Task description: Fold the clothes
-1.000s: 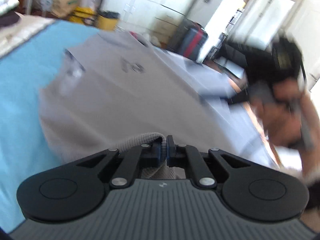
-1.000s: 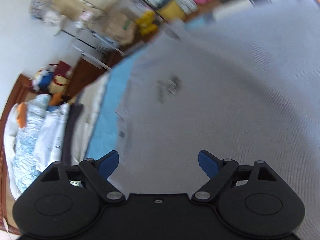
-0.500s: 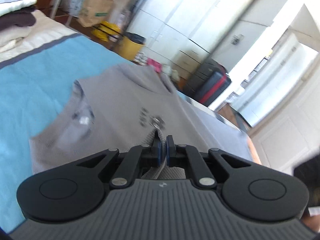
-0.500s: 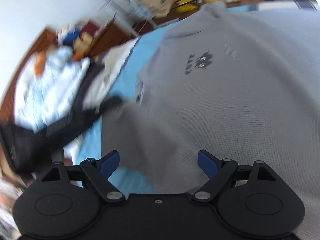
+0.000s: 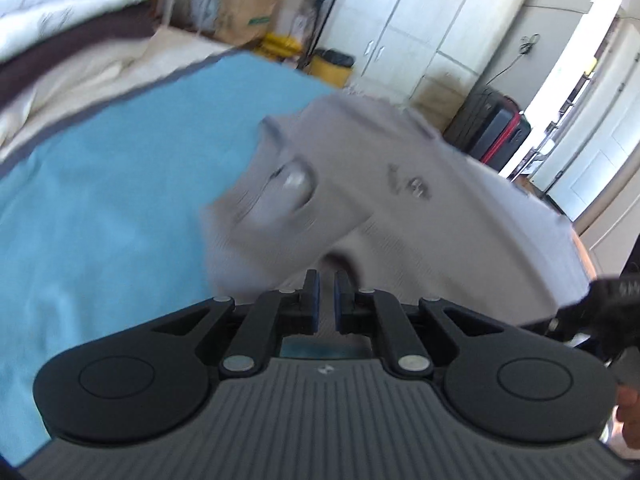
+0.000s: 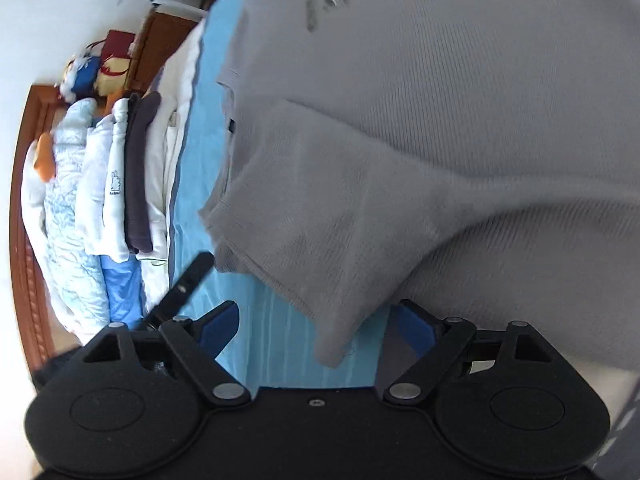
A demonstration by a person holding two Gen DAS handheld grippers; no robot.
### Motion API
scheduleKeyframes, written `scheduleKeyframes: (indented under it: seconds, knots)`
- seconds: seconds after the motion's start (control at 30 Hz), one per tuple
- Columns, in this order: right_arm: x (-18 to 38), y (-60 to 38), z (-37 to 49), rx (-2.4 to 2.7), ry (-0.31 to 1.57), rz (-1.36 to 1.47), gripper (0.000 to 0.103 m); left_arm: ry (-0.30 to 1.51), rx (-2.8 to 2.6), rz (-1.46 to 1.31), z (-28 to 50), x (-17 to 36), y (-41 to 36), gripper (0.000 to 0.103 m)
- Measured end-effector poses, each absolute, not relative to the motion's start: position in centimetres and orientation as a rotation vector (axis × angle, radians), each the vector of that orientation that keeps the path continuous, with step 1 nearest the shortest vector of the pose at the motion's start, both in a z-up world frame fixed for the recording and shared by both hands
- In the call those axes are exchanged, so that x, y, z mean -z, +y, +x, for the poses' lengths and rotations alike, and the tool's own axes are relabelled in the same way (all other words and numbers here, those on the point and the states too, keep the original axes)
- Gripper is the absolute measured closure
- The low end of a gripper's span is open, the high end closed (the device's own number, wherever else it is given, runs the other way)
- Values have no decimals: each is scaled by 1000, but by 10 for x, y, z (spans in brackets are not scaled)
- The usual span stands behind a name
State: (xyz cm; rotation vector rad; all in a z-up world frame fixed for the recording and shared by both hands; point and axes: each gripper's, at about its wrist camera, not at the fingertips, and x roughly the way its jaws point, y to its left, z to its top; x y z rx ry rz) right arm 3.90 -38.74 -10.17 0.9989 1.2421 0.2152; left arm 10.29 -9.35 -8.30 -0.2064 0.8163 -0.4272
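Though blurred, left tool (image 5: pixel 324 294) seems closed, empty; right tool (image 6: pixel 316 330) spread over sweater sleeve (image 6: pixel 320 216).

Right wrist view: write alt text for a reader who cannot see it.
A grey sweater with a small dark chest print lies on a blue sheet, one sleeve folded across toward the open right gripper, whose blue-padded jaws stand wide with the cuff hanging between them. Folded clothes are stacked at left.

The bed (image 5: pixel 100 208) is covered by a light blue sheet (image 6: pixel 208 80). A grey sweater (image 6: pixel 460 128) lies spread on it. Folded bedding and clothes (image 6: pixel 120 184) are stacked along one side.
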Motion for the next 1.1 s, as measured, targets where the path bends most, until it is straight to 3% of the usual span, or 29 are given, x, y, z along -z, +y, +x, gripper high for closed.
scheduleKeyframes:
  seconds: [0.13,0.2,0.27,0.33,0.4,0.43,0.7,0.93,1.1]
  knots:
    - [107,-392,33,-161,1211,1077,15,764,414,-69,100,85,-95,93]
    - [101,-394,32,-164,1159,1053,35,740,423,-20,99,85,-98,80]
    - [86,-391,32,-187,1092,967,39,758,383,-7,99,87,-98,52]
    - [73,-391,31,-194,1024,927,53,774,344,-18,101,91,-93,51]
    - [65,-393,34,-171,970,874,86,797,351,-93,105,93,-80,51]
    - [63,-395,38,-145,949,841,90,813,352,-152,108,94,-72,51]
    - [49,-414,67,2,765,707,96,866,319,-283,113,105,-53,49]
    - [-2,-419,73,-67,466,631,97,883,354,-357,116,106,-52,49]
    - [16,-411,87,-11,549,575,97,867,323,-383,120,103,-54,49]
